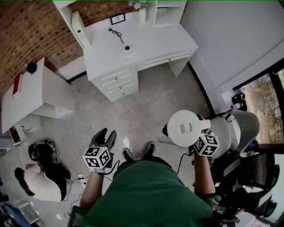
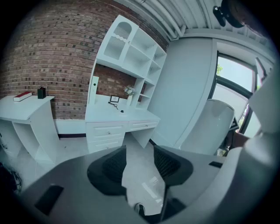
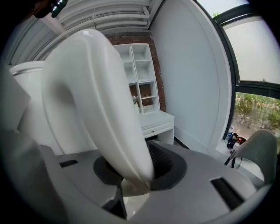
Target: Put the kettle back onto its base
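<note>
Since the right gripper is clamped on the kettle's handle, the kettle hangs upright just in front of the person's right side, lid facing up. The left gripper has its jaws apart with nothing between them, only bare floor showing through the gap.

So what matters is where the base sits: ahead and off to the left of the kettle, well apart from it, on the white desk across an open stretch of floor. The left hand is more in line with it, but the right one has the load, so I'd guess the kettle has to travel forward and swing left.

Plenty of room on the way, and the chair sits off to the right. Stuff to watch at the far end: the desk's front edge, the shelves above it, and the cord trailing behind the base.
</note>
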A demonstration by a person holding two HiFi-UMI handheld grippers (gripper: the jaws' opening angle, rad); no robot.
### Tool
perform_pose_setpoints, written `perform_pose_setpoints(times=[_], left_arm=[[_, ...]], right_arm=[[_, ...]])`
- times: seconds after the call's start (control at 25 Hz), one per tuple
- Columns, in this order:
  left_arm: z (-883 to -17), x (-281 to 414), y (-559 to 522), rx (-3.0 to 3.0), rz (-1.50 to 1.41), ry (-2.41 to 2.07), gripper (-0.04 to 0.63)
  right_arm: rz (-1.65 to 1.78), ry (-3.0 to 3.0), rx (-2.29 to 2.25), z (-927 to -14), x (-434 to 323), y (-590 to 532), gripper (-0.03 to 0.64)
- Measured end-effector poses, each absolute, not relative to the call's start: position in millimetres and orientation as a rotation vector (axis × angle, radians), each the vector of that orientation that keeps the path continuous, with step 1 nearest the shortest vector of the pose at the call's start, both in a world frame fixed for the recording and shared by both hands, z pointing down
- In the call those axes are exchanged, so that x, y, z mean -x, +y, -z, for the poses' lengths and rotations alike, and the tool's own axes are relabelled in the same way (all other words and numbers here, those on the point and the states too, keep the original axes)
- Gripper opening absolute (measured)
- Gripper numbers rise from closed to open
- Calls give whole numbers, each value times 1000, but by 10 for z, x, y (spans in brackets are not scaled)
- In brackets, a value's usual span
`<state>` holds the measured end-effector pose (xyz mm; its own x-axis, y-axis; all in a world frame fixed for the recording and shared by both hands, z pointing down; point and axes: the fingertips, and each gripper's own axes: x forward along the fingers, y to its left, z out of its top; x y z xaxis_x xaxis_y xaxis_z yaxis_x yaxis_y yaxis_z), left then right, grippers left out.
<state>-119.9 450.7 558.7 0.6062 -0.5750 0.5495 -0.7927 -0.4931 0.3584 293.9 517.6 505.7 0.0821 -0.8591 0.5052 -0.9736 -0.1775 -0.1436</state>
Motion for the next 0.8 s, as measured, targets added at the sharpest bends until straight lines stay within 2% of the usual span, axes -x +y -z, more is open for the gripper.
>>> perform_pose_setpoints(times=[0.36,0.8], left_arm=[[-5770,1976,4433,-2180,-466,-1165,209],[-5628,2389,4322,-2228,-400,-1131,209]], right_arm=[[-661,-1912,-2128,-4969,-2401,4684,117],[-576,-1917,-2129,-4696,-1855,4607,127]])
